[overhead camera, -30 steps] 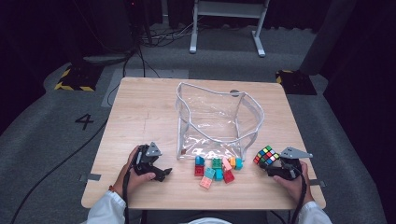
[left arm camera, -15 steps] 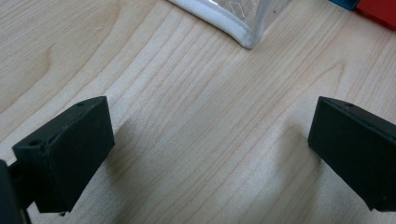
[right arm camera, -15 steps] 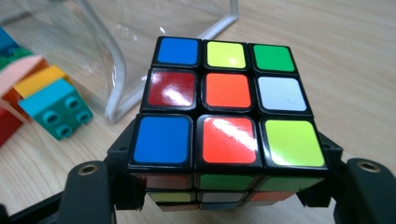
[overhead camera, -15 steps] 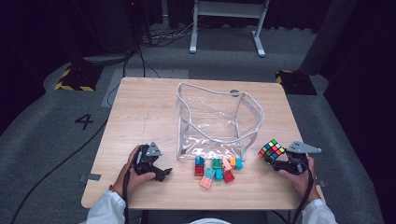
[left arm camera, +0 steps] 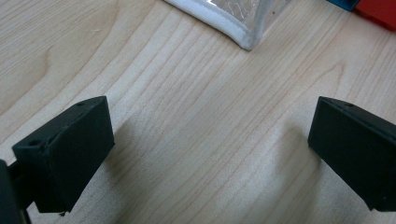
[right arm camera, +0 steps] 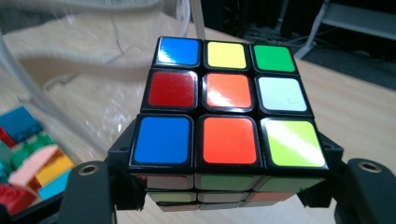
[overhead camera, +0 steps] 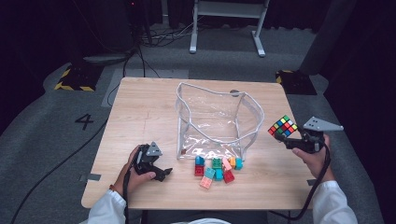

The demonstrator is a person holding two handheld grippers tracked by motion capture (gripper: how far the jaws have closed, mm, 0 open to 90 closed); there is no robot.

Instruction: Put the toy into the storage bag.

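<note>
right gripper (overhead camera: pixel 290 138): we see it clamped on the cube (overhead camera: pixel 283 126), lifted clear of the table (overhead camera: pixel 140 116), just right of the bag (overhead camera: pixel 217 122). Right gripper view: both jaws press the cube's lower sides.
left gripper (overhead camera: pixel 161 171): jaws wide apart, nothing between them, resting low on the table near its front left. Left gripper view shows bare wood between the jaws and a bag corner (left arm camera: pixel 245 37) ahead.
cube location: in the air at the table's right edge, level with the bag's rim or near it, outside the bag.
bag: clear, white-trimmed, standing with its mouth gaping, mid-table. We see nothing inside it for sure; glare makes the bottom hard to read.
bricks (overhead camera: pixel 215 170): loose pile on the table just in front of the bag, none gripped.
progress: we judge this as packing toys into the bag. Cube picked up, not yet in. Bricks untouched. So early: one item in hand, none bagged.
left to do: carry the cube over the rim, drop it, then the bricks.
counts: one cube, one bag, two grippers, bricks roughly eight (teal, red, pink, green, orange, blue); the pile overlaps, so we can't give an exact count.
</note>
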